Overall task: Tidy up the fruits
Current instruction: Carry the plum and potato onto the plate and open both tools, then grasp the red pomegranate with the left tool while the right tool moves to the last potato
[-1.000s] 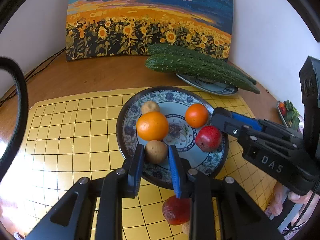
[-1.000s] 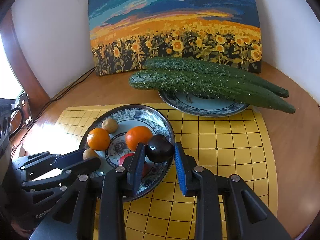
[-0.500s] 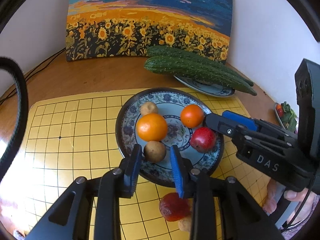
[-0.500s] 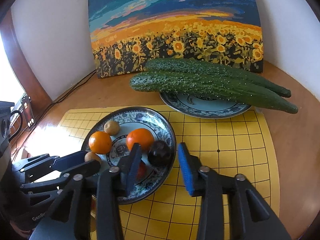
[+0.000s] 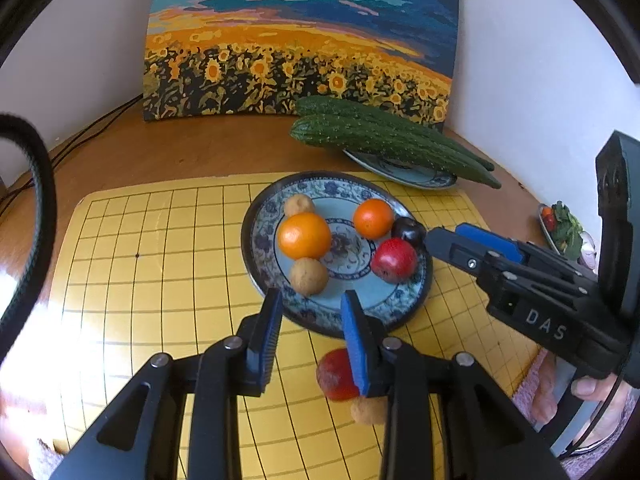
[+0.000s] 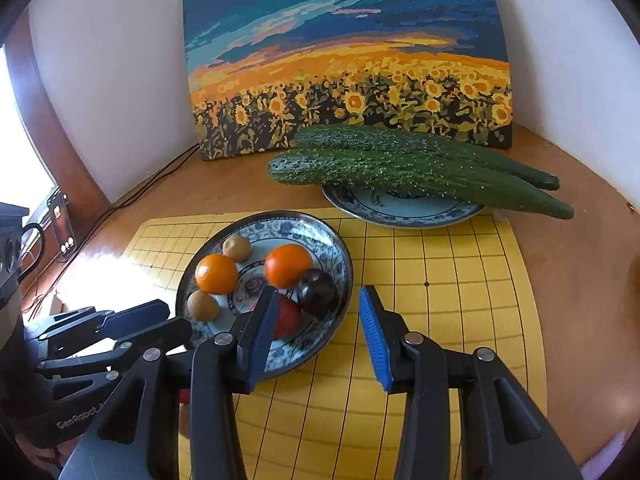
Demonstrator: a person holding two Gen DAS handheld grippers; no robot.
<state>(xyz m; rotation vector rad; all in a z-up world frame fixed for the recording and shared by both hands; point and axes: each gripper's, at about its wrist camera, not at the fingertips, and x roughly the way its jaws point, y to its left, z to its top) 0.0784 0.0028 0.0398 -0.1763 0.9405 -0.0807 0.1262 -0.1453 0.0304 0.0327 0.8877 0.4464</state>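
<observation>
A blue patterned plate on the yellow grid mat holds two oranges, two brown fruits, a red fruit and a dark plum. My left gripper is open just short of the nearer brown fruit, with nothing between its fingers. My right gripper is open at the plate's near right side, and the plum lies on the plate just past its fingertips, untouched. Another red fruit and a brown fruit lie on the mat under the left gripper.
A second plate at the back bears two long cucumbers. A sunflower painting leans on the wall. Cables run along the back left. A small dish of greens sits at the far right, and a phone stands at the left.
The left gripper let go of the brown fruit on the plate and drew back. The right gripper opened, left the dark plum on the plate and backed off slightly.
</observation>
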